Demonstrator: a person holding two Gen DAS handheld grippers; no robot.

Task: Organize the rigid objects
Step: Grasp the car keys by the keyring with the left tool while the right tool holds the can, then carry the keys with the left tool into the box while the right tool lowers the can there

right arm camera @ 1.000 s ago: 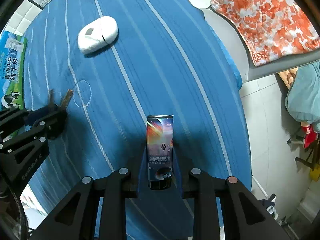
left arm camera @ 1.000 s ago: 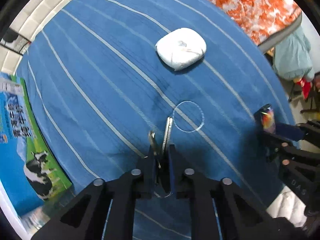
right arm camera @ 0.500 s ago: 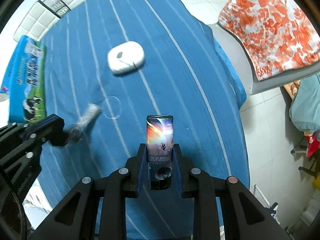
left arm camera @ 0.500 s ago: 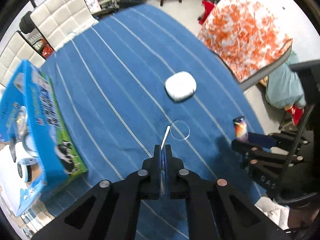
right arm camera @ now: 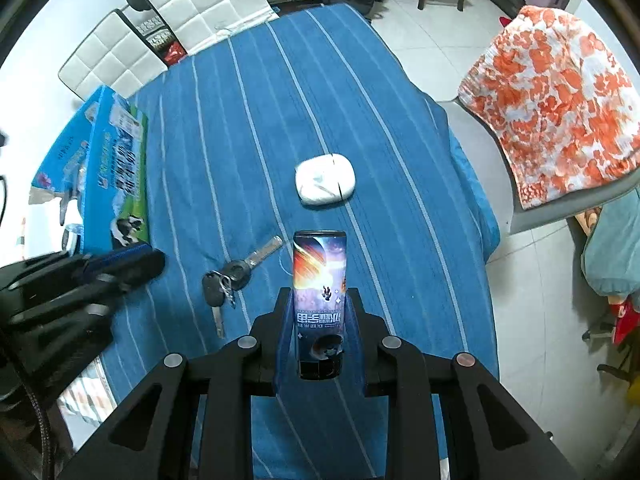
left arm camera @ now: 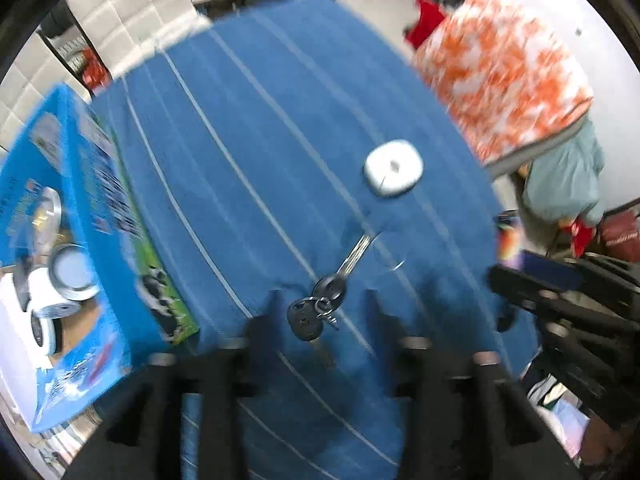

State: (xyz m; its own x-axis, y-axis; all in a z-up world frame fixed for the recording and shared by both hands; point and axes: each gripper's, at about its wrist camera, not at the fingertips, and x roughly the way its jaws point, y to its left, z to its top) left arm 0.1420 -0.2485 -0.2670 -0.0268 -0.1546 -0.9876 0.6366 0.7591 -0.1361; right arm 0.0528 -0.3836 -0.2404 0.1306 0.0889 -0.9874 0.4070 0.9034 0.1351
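A bunch of keys (left arm camera: 325, 295) lies on the blue striped tablecloth (left arm camera: 256, 168), between the spread fingers of my left gripper (left arm camera: 320, 308), which is open and empty above it. The keys also show in the right wrist view (right arm camera: 234, 276), with the left gripper (right arm camera: 132, 266) to their left. My right gripper (right arm camera: 320, 312) is shut on a slim can with a space print (right arm camera: 319, 296), held upright above the cloth. A white rounded case (right arm camera: 325, 184) lies further back; it also shows in the left wrist view (left arm camera: 394, 168).
A blue milk carton box (right arm camera: 108, 168) stands open at the table's left edge, holding rolls of tape (left arm camera: 60, 280). White padded chairs (right arm camera: 180, 12) stand at the far end. An orange-and-white covered chair (right arm camera: 560, 100) is right of the table.
My left gripper rose with the keys, then opened; the keys now lie on the cloth. The right gripper has lifted higher, still holding the can.
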